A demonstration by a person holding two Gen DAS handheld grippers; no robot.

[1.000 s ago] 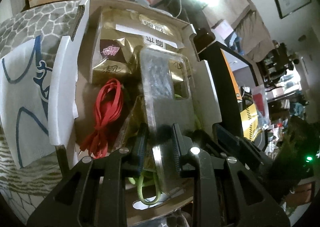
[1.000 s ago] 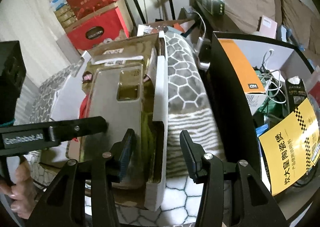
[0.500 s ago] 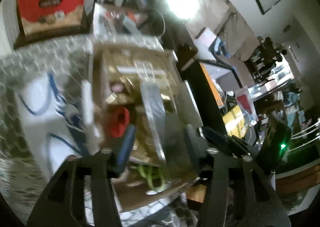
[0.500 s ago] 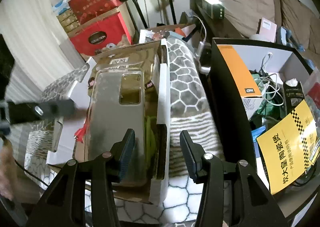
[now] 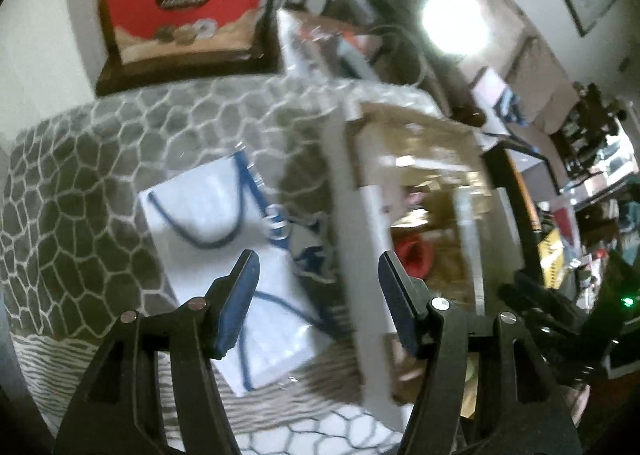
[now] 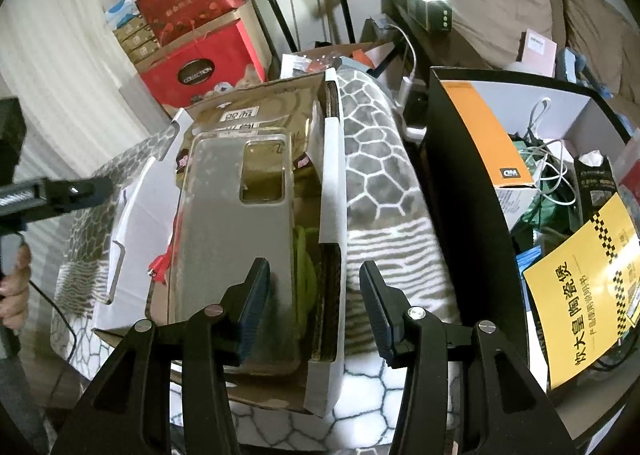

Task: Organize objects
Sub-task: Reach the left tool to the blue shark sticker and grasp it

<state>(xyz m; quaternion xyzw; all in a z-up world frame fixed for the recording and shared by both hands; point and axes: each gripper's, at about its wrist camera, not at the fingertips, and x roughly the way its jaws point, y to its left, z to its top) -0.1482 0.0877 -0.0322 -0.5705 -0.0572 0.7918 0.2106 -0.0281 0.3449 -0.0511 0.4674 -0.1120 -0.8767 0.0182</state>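
L gripper (image 5: pixel 316 287) is wide open w/ nothing between its fingers; it hangs over a white paper bag w/ blue handles (image 5: pixel 224 251) lying flat on the grey honeycomb-pattern blanket (image 5: pixel 80 191). The left-wrist view is motion-blurred. The white cardboard box (image 5: pixel 372 223) sits at 3 o'clock of the bag, just beside it.

R gripper (image 6: pixel 316 307) is also wide open & empty, poised over the near end of the box (image 6: pixel 334 183). Clear phone case (image 6: pixel 236 215) lies flat on top of the box contents, camera cutout toward 12 o'clock, its near end just by the R gripper's left finger; can't tell if they touch. Under it: gold foil packets (image 6: pixel 240 115), a red cable (image 6: pixel 162 263) poking out at 9 o'clock of the case, and a green cable (image 6: pixel 306 267) at 3 o'clock of it.

Black storage bin (image 6: pixel 460 191) stands at 3 o'clock of the box, apart from it, w/ a yellow booklet (image 6: pixel 584 295) inside.
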